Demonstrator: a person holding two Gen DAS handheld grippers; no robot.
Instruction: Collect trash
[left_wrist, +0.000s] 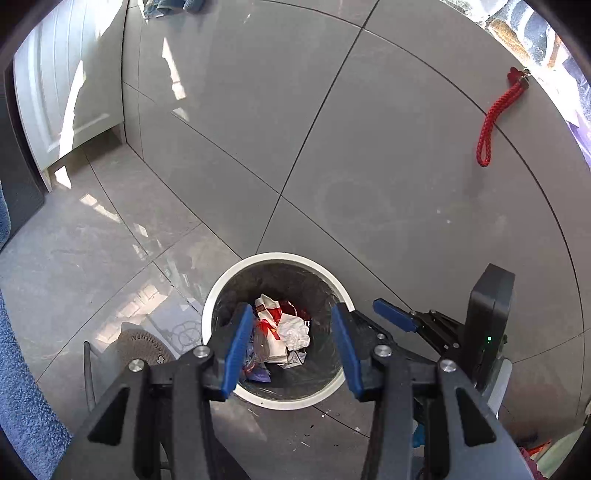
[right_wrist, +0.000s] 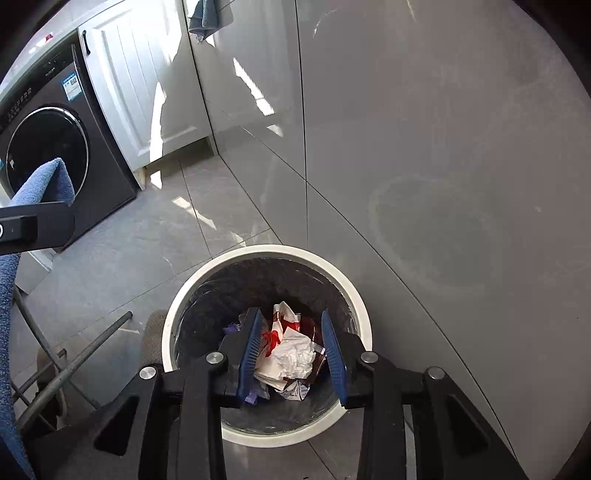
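Left gripper (left_wrist: 291, 347) nearest the lens, blue pads spread wide, jaws released, nothing between them, hovering over white bin (left_wrist: 236, 273). Right gripper (right_wrist: 293, 352) likewise over bin (right_wrist: 362, 306), jaws released and empty; in left view seen at 3 o'clock of the bin, blue fingertip (left_wrist: 393, 315) near the rim. Bin standing on grey tiled floor (left_wrist: 92, 243), just beside grey tiled wall (left_wrist: 369, 129), lined with dark bag. Trash inside at the bottom: crumpled white tissue (right_wrist: 295, 356) at centre, red-and-white wrapper (right_wrist: 282, 325) at 12 o'clock of it, purple scrap (right_wrist: 253, 397) at 7 o'clock. Red braided cord (left_wrist: 496, 118) hanging on the wall at 2 o'clock in left view, well apart from bin. Dark washing machine (right_wrist: 55, 147) at 10 o'clock in right view, white cabinet (right_wrist: 136, 85) just beside it. Blue towel (right_wrist: 44, 184) at 9 o'clock, draped near the machine door. Small dark specks on the floor (left_wrist: 310, 432) at 6 o'clock of the bin; too small to tell what.
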